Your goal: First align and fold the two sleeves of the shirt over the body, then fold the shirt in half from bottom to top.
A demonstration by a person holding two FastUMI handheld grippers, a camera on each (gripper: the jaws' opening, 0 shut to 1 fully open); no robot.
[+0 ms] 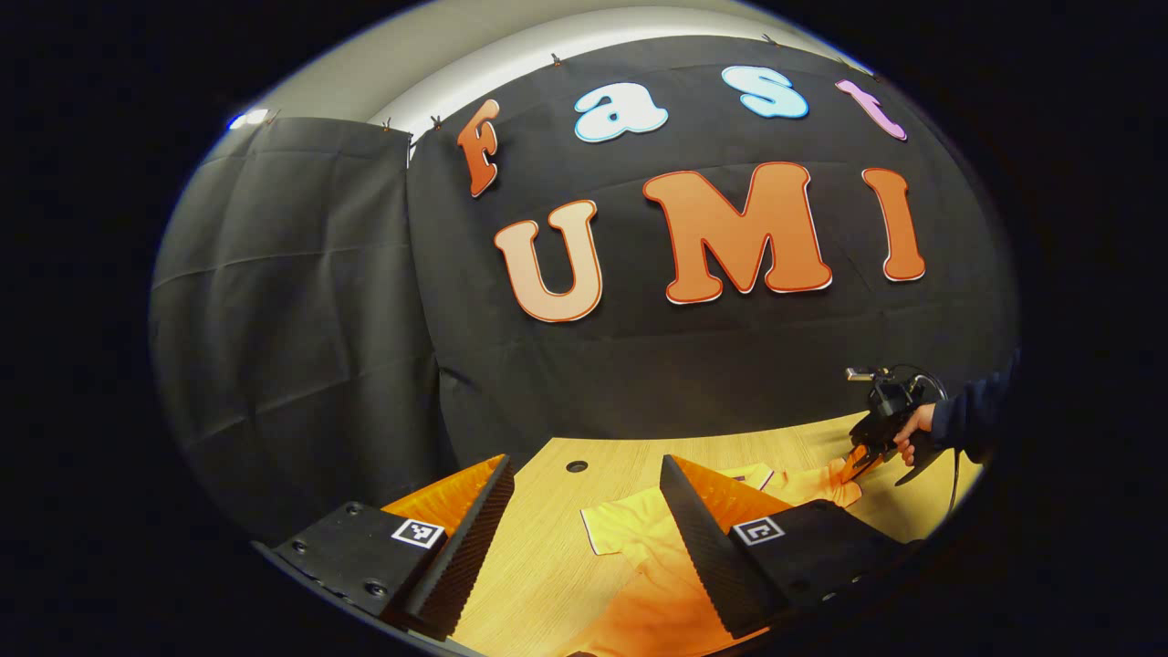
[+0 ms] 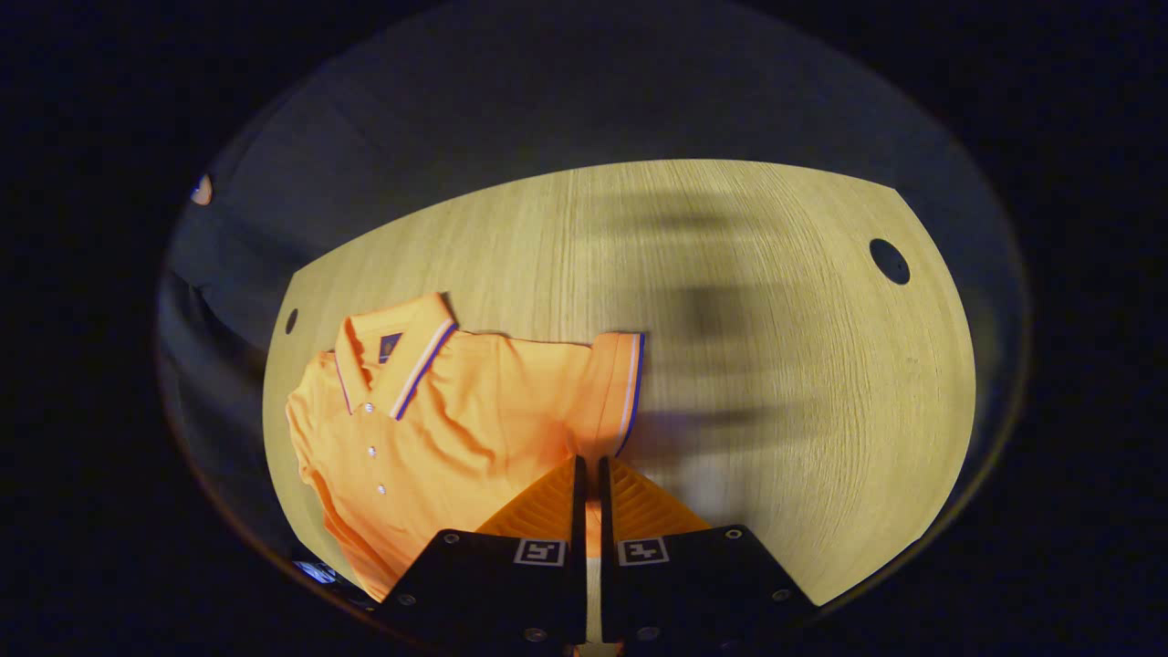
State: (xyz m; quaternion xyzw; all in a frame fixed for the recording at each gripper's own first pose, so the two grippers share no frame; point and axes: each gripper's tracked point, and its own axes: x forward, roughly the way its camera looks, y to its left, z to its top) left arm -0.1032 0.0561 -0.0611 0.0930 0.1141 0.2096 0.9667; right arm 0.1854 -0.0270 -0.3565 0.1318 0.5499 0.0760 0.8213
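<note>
An orange polo shirt (image 2: 456, 411) lies face up on the wooden table (image 2: 803, 383), its striped collar (image 2: 401, 360) to the left in the right gripper view. One short sleeve (image 2: 620, 392) with a striped cuff lies nearest my right gripper (image 2: 589, 467), whose fingers are pressed together on the sleeve's edge. In the left gripper view the right gripper (image 1: 862, 456) sits at the shirt's far sleeve, held by a hand (image 1: 912, 431). My left gripper (image 1: 586, 474) hovers open above the shirt (image 1: 639, 547), with nothing between its fingers.
The table (image 1: 538, 566) has round cable holes (image 1: 577, 466) (image 2: 890, 262) (image 2: 291, 320). Black cloth walls stand close behind the table's far edge. Bare wood stretches to the right of the shirt in the right gripper view.
</note>
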